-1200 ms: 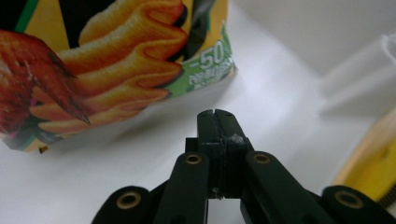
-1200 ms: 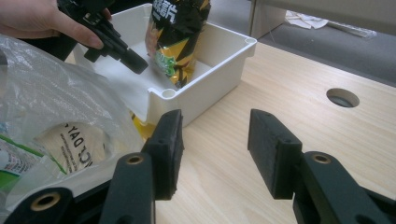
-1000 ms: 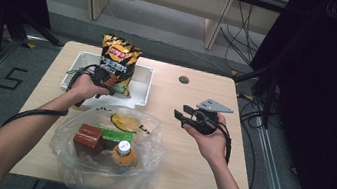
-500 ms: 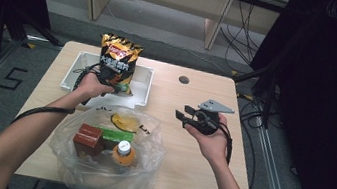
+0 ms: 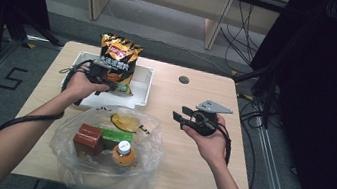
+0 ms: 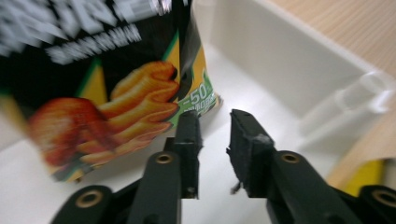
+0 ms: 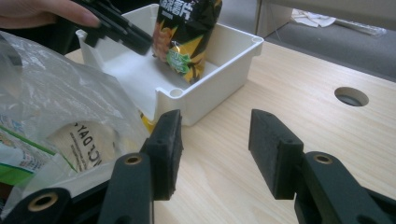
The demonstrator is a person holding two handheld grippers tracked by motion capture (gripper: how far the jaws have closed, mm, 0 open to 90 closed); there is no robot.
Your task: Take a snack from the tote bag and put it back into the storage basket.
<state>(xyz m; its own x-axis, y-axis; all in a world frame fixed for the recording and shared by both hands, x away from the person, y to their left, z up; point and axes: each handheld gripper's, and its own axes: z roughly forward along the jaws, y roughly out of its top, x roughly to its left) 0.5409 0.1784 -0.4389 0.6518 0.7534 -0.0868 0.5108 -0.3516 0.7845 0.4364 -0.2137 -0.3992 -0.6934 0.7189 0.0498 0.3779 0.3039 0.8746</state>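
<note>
Inside white tray [image 5: 144, 82], chip bag [image 5: 117, 62] upright, long axis vertical; left tongs [image 6: 214, 133] just released, right tongs [image 7: 215, 140] empty.

Legible markings: "-50-" on the chip bag's [image 6: 116, 84] lower green corner, "DAY" on a pack inside the plastic bag [image 7: 56, 116], and a "5" on the floor [image 5: 12, 78] left of the bench.

The chip bag [image 5: 119, 64] stands upright in the white bin [image 5: 141, 86], blocking its left half; its right half is free. The plastic bag [image 5: 106, 158] obstructs the near worktop [image 5: 189, 108]; the right side is passable.
</note>
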